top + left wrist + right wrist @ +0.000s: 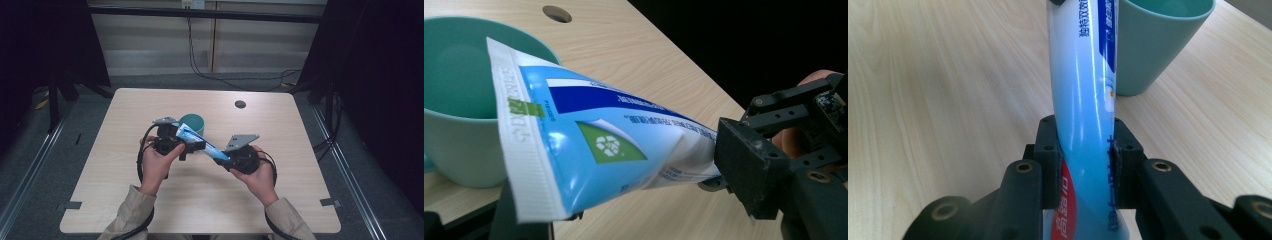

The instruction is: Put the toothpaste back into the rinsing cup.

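Pale wooden table (200,200), grey floor around it. Teal cup (196,121) stands upright, contents not discernible. Right gripper (231,161) is clenched on the toothpaste tube (200,141), held above the table beside the cup. Left gripper (192,146) at the tube's crimped end; grip cannot be told.

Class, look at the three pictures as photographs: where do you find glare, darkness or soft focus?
High view: the wooden table is evenly lit, while the room at both sides falls into near black. Left gripper view: the toothpaste tube is sharp with pale sheen, and the teal cup beside it is a little soft. Right gripper view: a bright streak of glare runs along the tube, and the right gripper looks blurred near the lens.
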Motion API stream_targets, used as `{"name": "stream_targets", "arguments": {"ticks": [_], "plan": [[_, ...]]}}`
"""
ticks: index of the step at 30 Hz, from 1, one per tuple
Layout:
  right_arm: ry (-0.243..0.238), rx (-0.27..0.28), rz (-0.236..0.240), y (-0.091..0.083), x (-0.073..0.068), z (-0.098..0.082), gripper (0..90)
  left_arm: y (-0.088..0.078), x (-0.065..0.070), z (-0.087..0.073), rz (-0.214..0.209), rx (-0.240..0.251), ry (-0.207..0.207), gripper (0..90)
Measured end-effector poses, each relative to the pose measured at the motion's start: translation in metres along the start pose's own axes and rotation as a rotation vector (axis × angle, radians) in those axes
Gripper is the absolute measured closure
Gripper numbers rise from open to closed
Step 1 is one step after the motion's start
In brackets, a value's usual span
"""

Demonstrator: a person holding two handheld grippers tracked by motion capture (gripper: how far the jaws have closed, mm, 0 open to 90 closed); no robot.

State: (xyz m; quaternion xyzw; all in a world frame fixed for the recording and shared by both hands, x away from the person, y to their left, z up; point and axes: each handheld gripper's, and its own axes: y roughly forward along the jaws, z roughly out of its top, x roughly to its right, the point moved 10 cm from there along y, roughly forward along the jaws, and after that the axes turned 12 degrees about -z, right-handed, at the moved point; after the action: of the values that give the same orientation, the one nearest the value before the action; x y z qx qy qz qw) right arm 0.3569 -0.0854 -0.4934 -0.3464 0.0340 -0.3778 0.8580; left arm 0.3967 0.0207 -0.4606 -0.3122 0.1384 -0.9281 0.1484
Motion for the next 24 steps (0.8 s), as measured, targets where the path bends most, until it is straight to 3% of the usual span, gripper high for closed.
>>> {"name": "stream_targets", "arguments": {"ticks": [9,15,24], "plan": [[-0.009,0.006,0.004,0.003,-0.007,0.003,71.5,-0.006,-0.001,0.004,-0.012,0.039,-0.065,41.7],[-0.013,0.012,0.014,0.007,-0.013,0.005,70.8,-0.011,0.001,0.008,-0.010,0.060,-0.091,52.8],[-0.003,0.039,0.026,0.011,-0.023,0.011,67.6,-0.017,0.013,0.015,0.003,0.037,-0.036,65.2]]}}
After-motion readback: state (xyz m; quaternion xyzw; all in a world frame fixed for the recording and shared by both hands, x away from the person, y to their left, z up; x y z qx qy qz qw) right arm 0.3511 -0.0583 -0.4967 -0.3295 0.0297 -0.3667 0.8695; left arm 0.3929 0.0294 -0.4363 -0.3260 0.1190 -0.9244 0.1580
